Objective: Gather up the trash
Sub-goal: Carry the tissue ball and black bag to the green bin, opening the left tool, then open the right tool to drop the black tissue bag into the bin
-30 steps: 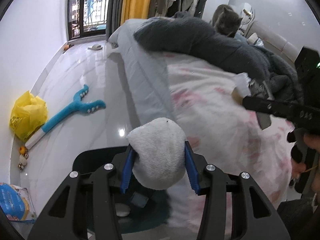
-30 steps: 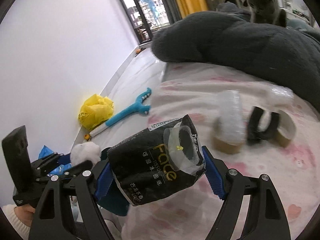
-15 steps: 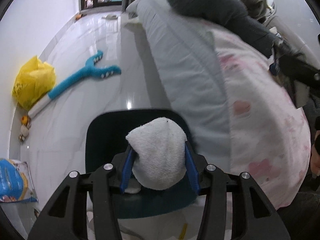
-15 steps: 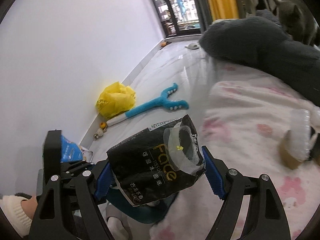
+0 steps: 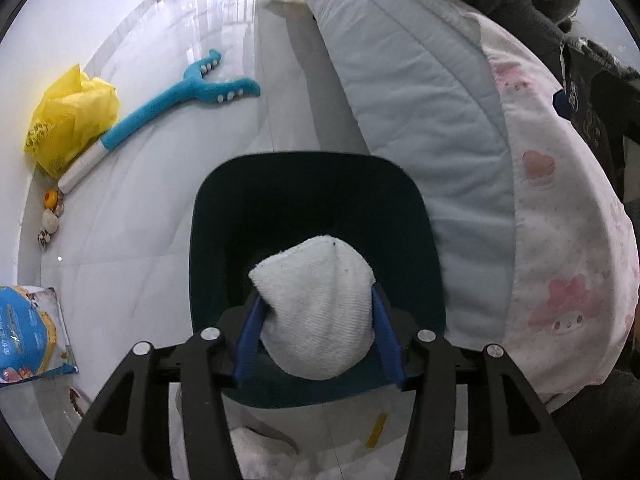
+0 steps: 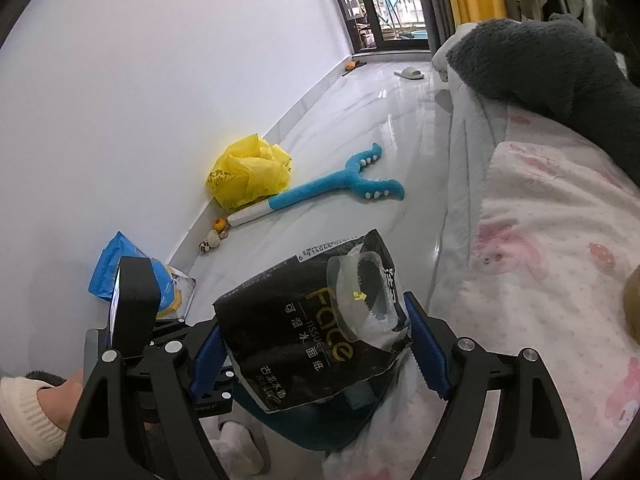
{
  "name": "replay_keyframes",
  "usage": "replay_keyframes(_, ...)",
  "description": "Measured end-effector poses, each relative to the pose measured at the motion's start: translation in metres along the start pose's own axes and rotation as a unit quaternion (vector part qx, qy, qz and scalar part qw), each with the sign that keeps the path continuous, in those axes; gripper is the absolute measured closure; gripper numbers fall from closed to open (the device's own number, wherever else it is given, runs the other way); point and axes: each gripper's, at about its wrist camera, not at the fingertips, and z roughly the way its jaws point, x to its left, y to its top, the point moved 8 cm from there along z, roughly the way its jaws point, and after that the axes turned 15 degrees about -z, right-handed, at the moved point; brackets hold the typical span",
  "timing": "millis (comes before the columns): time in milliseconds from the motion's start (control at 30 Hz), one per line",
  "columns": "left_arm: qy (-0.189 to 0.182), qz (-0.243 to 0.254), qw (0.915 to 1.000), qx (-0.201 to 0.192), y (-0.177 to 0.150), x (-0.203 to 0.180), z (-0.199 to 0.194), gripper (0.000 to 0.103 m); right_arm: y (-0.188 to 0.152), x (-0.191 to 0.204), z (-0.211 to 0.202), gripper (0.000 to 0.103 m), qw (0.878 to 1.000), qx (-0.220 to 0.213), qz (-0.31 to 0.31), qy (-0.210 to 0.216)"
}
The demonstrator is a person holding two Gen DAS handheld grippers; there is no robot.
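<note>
Sitting between left gripper point(image 5: 318, 334) jaws: white cloth wad point(image 5: 316, 308), over bin point(image 5: 224, 216).

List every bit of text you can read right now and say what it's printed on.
"Face" – gold letters on the black tissue pack held in the right tool.
"TISSUE" – small white letters under it.
"可湿水面纸" – white characters on the same pack.
Barcode digits on the pack's top edge: partly readable, not reliable.
Yellow bag: print too blurred.
Blue bag: print too blurred.
</note>
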Motion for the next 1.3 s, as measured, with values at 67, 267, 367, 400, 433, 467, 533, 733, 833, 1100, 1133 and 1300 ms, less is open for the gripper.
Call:
replay_keyframes(67,-0.003,-0.003,1.0,0.007,-0.002,0.003,0.001,0.04,0.0,0.003,0.007,0.022,1.0,0.004,-0.001,0.001)
replay_keyframes(267,-0.003,-0.013,0.9999,0.004,-0.001,0.016,-0.007,0.029,-0.006,0.006,0.023,0.022,1.0,0.022,-0.001,0.007)
replay_keyframes(367,-0.007,-0.022,0.9997,-0.006,0.004,0.023,-0.013,0.029,-0.009,0.011,0.037,0.022,0.999,0.036,-0.004,0.008)
replay_keyframes(400,-0.01,-0.027,0.9995,-0.013,0.006,0.025,-0.016,0.029,-0.01,0.012,0.041,0.022,0.999,0.041,-0.006,0.008)
replay_keyframes(433,-0.015,-0.03,0.9993,-0.019,0.009,0.027,-0.019,0.029,-0.01,0.014,0.047,0.022,0.999,0.046,-0.007,0.008)
replay_keyframes(467,-0.019,-0.033,0.9989,-0.026,0.012,0.03,-0.024,0.029,-0.012,0.015,0.051,0.022,0.999,0.051,-0.007,0.008)
replay_keyframes(533,-0.023,-0.036,0.9983,-0.04,0.016,0.031,-0.03,0.029,-0.016,0.016,0.061,0.022,0.998,0.065,-0.007,0.008)
replay_keyframes(733,-0.043,-0.041,0.9945,-0.086,0.03,0.033,-0.056,0.029,-0.03,0.024,0.092,0.022,0.995,0.103,-0.012,0.007)
replay_keyframes(833,-0.053,-0.046,0.9918,-0.107,0.037,0.034,-0.069,0.03,-0.038,0.028,0.105,0.022,0.993,0.121,-0.011,0.005)
replay_keyframes(1100,-0.077,-0.048,0.9825,-0.163,0.051,0.026,-0.106,0.036,-0.057,0.042,0.134,0.022,0.986,0.168,-0.024,0.006)
replay_keyframes(1133,-0.078,-0.049,0.9818,-0.167,0.052,0.026,-0.109,0.037,-0.058,0.043,0.138,0.022,0.985,0.173,-0.026,0.006)
replay_keyframes(1300,-0.085,-0.047,0.9775,-0.188,0.057,0.022,-0.126,0.042,-0.073,0.046,0.148,0.022,0.979,0.202,-0.03,0.005)
